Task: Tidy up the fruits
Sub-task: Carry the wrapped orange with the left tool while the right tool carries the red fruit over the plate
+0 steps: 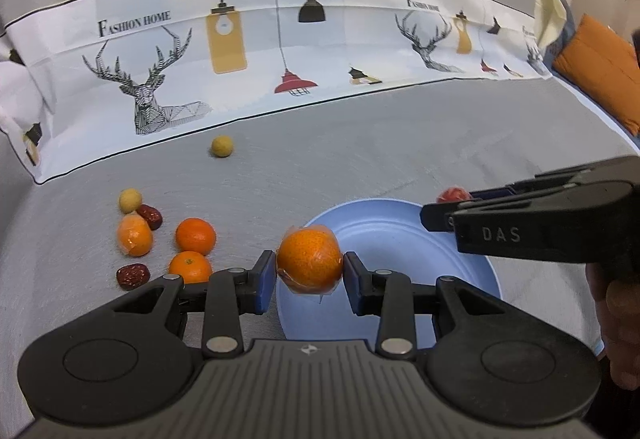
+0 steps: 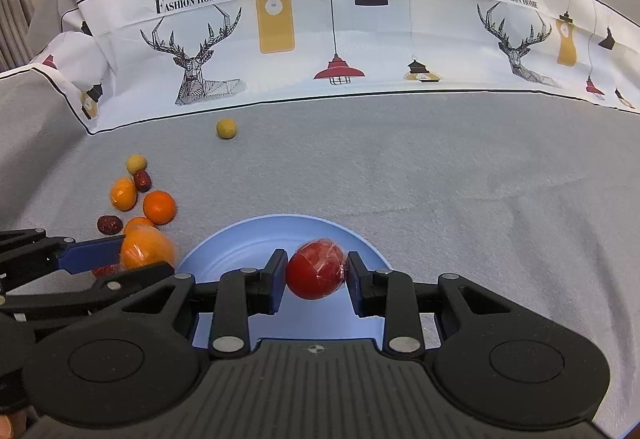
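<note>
Covering the whole surface, the grey cloth bears the blue plate, which lies directly beneath both grippers. Loose fruit sits well off to the left of the plate: a bare orange, red dates, small yellow balls. The left gripper is clamped on a wrapped orange over the plate's near-left rim; the right gripper is clamped on a wrapped red fruit over the plate's middle. Judging by this, each needs only to lower and let go.
</note>
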A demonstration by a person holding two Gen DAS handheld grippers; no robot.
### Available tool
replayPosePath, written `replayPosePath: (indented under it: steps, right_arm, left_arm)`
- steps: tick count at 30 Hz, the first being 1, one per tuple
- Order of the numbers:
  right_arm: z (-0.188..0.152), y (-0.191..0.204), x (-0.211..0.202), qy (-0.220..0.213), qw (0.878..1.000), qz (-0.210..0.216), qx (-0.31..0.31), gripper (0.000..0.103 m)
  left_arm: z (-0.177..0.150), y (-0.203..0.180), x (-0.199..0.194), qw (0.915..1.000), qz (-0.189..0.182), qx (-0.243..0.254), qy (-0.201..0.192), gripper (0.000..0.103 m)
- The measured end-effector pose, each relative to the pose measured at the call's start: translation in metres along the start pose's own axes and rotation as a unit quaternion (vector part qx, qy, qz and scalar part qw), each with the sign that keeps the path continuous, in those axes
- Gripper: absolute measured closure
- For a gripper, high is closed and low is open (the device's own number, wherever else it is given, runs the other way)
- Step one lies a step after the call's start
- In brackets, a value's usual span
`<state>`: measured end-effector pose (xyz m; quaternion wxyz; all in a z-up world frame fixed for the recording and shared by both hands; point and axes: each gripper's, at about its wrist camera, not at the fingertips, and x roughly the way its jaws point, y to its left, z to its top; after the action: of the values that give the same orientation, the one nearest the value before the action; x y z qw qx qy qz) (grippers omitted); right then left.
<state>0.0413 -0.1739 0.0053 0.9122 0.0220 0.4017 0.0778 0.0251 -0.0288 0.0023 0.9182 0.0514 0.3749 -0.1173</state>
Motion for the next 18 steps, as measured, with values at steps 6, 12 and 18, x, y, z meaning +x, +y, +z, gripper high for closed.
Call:
replayPosePath:
  steps: [6, 12, 18]
  right_arm:
    - [0.0001, 0.0008, 0.0023, 0.005, 1.000, -0.001, -0.001, 0.070]
    - [-0.0015, -0.0006, 0.0041, 0.012, 1.000, -0.004, -0.002, 0.070]
    - [-0.0013, -0.0001, 0.0050, 0.014, 1.000, -0.005, -0.003, 0.070]
  left_arm:
    - [-0.0027, -0.0017, 0.0032, 0.9999, -0.004, 0.008, 0.007, 0.063]
    - [-0.0024, -0.0014, 0.0058, 0.9998, -0.006, 0.012, 0.011, 0.063]
    - [-0.0028, -0.0032, 0.0061, 0.9997, -0.007, 0.019, 0.011, 0.063]
